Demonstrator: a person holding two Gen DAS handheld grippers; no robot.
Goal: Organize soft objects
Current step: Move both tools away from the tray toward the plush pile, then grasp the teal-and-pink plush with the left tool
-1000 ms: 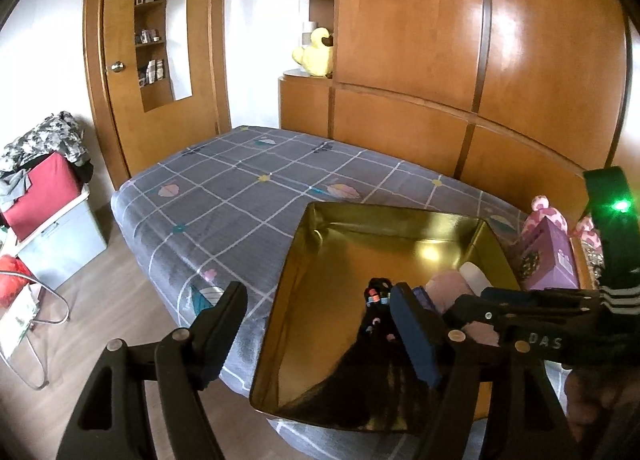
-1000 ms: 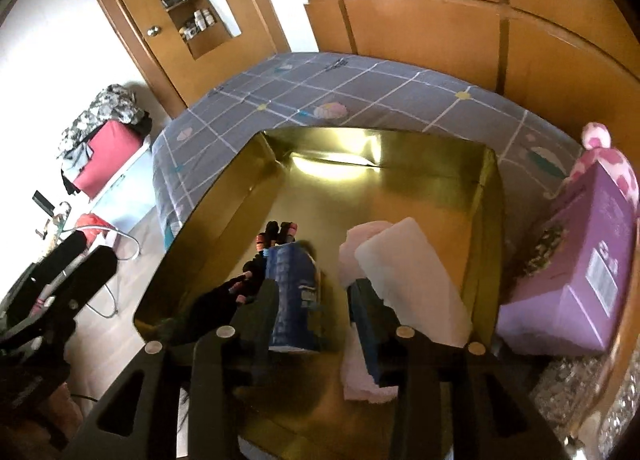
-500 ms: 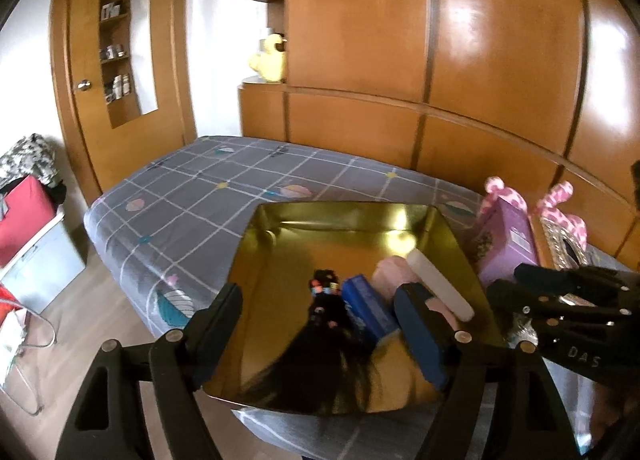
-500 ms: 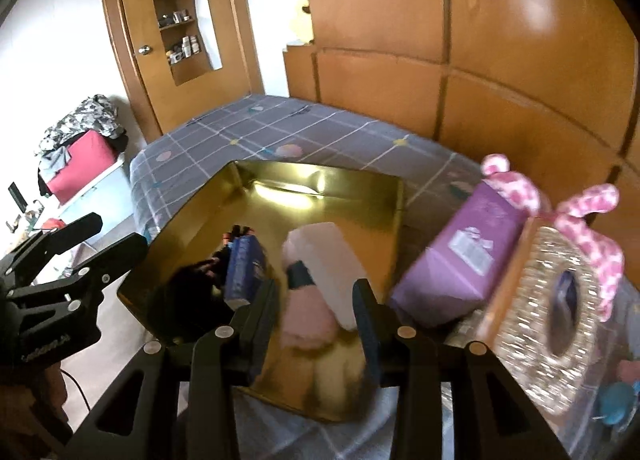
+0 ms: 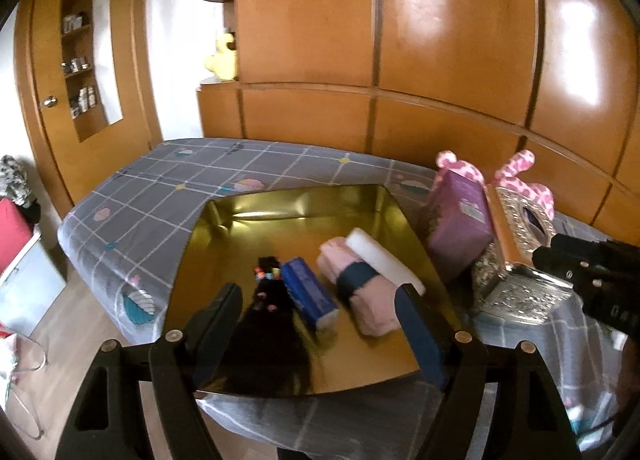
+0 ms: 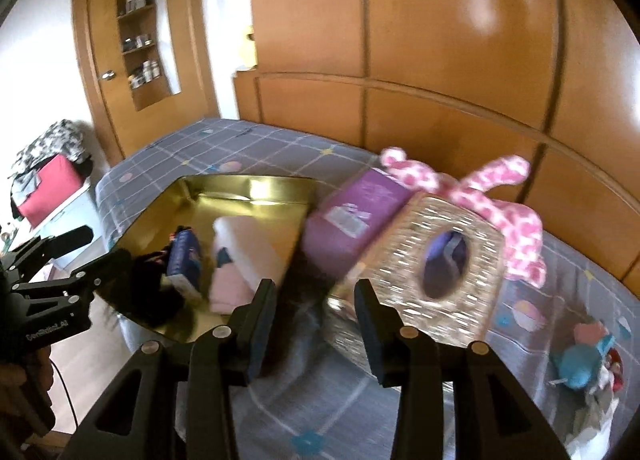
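Left gripper (image 5: 320, 312) wide open, empty, over gold tray (image 5: 280, 204); right gripper (image 6: 316, 308) open, empty, near tissue box (image 6: 452, 260).

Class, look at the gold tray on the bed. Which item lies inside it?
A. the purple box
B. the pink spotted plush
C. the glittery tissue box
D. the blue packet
D. The blue packet lies on the floor of the gold tray, beside the pink roll; the other three sit outside it on the bed.
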